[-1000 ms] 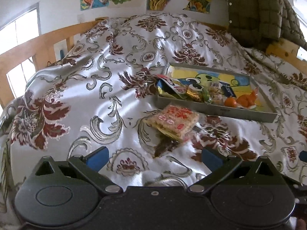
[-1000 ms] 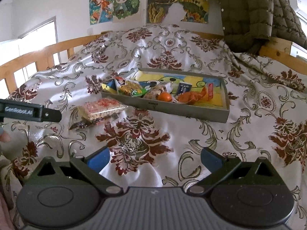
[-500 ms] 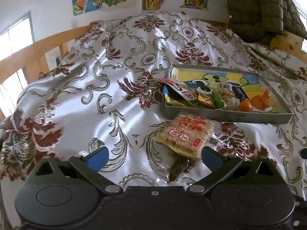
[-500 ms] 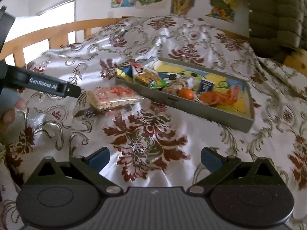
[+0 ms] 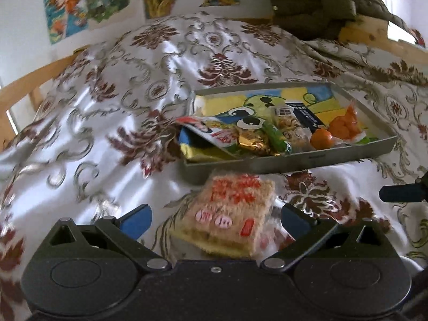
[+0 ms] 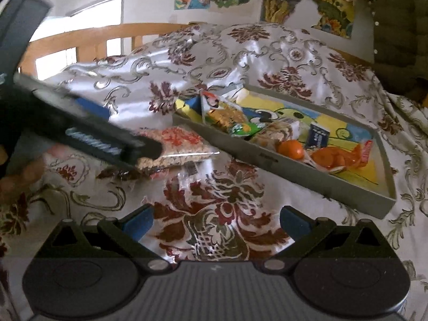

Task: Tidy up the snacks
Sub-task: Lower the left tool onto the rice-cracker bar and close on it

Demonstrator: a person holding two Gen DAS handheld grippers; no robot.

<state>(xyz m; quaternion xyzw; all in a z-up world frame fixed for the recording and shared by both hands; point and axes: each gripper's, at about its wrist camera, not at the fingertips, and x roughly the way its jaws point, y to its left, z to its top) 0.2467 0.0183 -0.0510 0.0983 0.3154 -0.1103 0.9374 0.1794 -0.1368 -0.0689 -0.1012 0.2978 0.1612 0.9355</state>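
A clear pack of rice crackers [image 5: 230,214] with red print lies on the bedspread, just in front of the grey tray [image 5: 294,164]. My left gripper [image 5: 215,219] is open, its blue-padded fingers on either side of the pack; whether they touch it is blurred. In the right wrist view one of the left gripper's dark fingers [image 6: 107,139] crosses over the same pack [image 6: 184,144]. My right gripper [image 6: 216,222] is open and empty above the bedspread, in front of the tray [image 6: 294,172].
The tray holds several snacks: an orange [image 5: 322,139], a bag of orange pieces [image 5: 345,125], a green stick pack [image 5: 276,137], a gold wrapper [image 5: 252,140]. A wooden bed rail [image 6: 80,37] runs behind. A hand [image 6: 21,179] holds the left gripper.
My left gripper has moved forward and down until the cracker pack sits between its open fingers. The right gripper has come nearer and turned left. Nothing has been taken hold of.
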